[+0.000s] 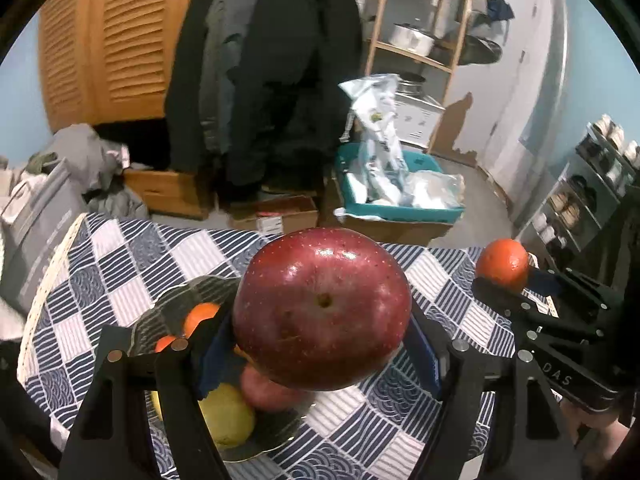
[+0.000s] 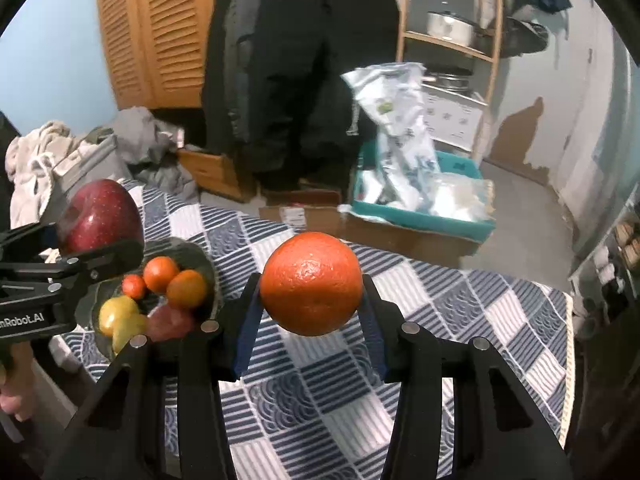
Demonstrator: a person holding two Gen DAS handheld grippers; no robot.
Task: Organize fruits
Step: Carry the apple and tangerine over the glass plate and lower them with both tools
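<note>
1. My left gripper (image 1: 322, 344) is clamping the glossy dark-red apple (image 1: 322, 312) directly above the clear glass fruit bowl (image 2: 210, 268).
2. My right gripper (image 2: 311, 312) is pinching the round orange (image 2: 311, 284); the bowl is lying at its nine o'clock, nearer the left.

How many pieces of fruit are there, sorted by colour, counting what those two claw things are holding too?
Red: 2, the red apple in the left gripper and a reddish fruit in the glass bowl.
Orange: 4, the large orange in the right gripper and three small oranges in the bowl.
Yellow-green: 2, pears in the bowl.
Total: 8 visible.
</note>
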